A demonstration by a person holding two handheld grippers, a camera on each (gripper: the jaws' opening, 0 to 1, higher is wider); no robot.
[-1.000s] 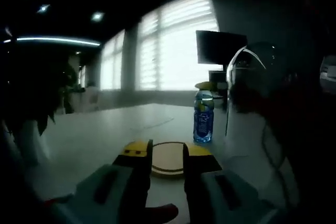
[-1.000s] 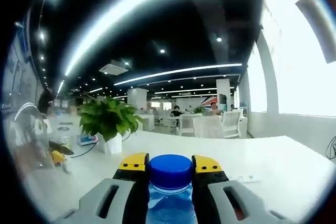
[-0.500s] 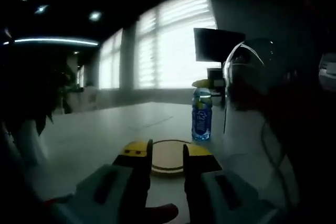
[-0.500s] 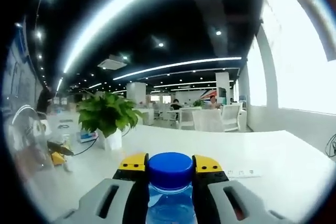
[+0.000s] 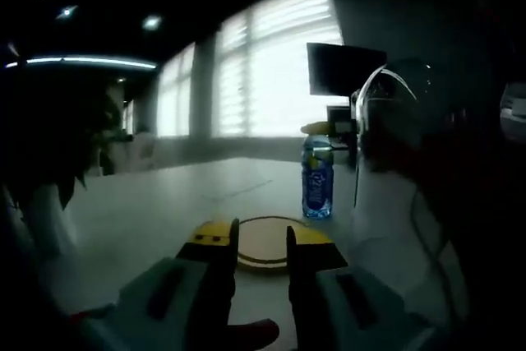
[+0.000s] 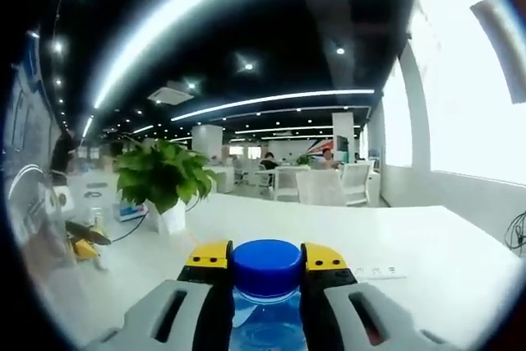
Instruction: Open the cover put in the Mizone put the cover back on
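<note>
Right gripper view puts the blue-capped clear plastic Mizone bottle (image 6: 265, 285) upright between your right tool's (image 6: 265, 262) jaws, closed on its neck. The left tool (image 5: 261, 246), slightly parted and empty, faces a round wooden disc (image 5: 265, 242) on the white table (image 5: 156, 211), so the right carries it.

The Mizone bottle (image 5: 317, 177), blue-labelled with a blue cap (image 6: 265, 265), is upright above the counter (image 5: 164, 203), past a round wooden cover (image 5: 263, 244).
</note>
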